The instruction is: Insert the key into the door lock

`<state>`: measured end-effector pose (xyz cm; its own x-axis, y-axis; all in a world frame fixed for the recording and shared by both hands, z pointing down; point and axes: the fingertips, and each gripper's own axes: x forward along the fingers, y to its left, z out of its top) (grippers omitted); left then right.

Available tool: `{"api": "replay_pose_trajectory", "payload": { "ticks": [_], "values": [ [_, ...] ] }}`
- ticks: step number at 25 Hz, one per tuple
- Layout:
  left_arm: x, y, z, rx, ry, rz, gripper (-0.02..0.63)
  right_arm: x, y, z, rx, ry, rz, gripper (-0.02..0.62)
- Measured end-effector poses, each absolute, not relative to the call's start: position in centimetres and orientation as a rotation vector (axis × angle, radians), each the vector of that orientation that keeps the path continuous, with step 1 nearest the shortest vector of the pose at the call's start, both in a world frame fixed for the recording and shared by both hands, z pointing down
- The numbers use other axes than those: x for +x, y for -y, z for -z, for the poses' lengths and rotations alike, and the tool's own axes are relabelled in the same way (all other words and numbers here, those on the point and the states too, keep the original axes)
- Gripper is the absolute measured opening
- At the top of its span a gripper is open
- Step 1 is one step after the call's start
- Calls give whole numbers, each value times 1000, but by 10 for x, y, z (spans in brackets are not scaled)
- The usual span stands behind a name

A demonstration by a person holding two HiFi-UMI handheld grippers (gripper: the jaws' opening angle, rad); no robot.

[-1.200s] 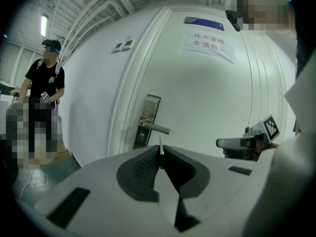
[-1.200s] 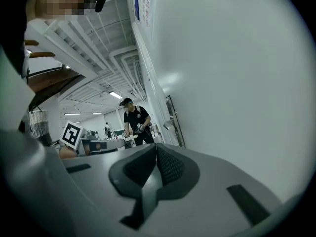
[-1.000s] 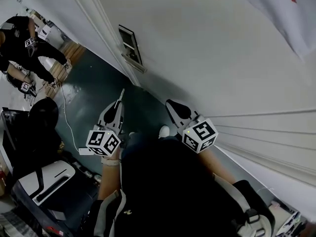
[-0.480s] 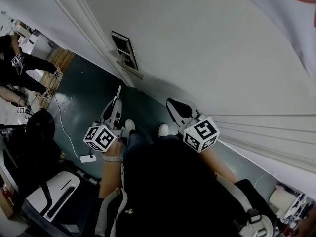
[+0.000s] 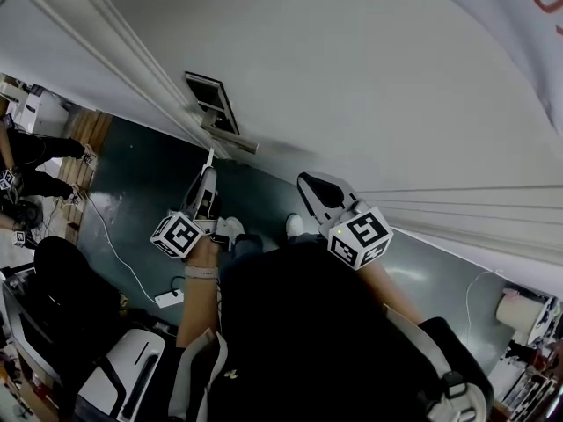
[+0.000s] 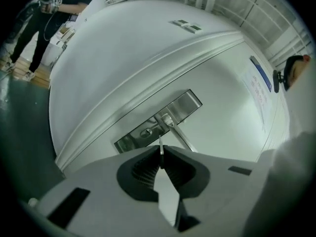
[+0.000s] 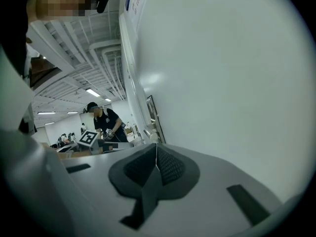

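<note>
Legs of a bystander [image 5: 31, 161] in dark clothes show at the left edge of the head view, on the dark green floor [image 5: 141, 174]. A thin white cable [image 5: 110, 240] trails across that floor toward the lower left, where a black and white chair [image 5: 119, 376] stands.

Left of centre, the left gripper [image 5: 209, 172] points up the frame at the white door [image 5: 378, 77]. Its marker cube [image 5: 177, 235] sits just above the person's wrist. In the left gripper view its jaws are clamped on the key [image 6: 160, 148], a thin blade held edge-on that sticks out past the fingertips. The metal lock plate [image 6: 185, 105] runs slantwise across the middle of that view. The round keyhole [image 6: 146, 131] lies just up and left of the key's tip, and the lever handle [image 6: 178, 134] just to its right. From these views the key looks close to the plate, but whether it touches cannot be told. In the head view the lock plate [image 5: 209, 98] is at the upper left centre, with the key [image 5: 210, 157] below it, near the handle [image 5: 232, 140].

Right of centre, the right gripper [image 5: 307, 185] also faces the door, well apart from the lock. The right gripper view shows its ribbed jaws pressed together with nothing between them, and bare door panel fills the right half of that frame.
</note>
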<state>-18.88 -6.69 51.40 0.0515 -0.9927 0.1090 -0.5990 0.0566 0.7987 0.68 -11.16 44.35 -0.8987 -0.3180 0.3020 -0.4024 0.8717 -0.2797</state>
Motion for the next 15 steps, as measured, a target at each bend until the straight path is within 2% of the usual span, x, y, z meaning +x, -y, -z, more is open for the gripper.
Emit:
{"api": "replay_pose_trajectory", "payload": {
  "ticks": [15],
  "values": [
    [-199, 115, -534, 1565, 1386, 789, 26, 16, 121, -446, 830, 2735, -535, 15]
  ]
}}
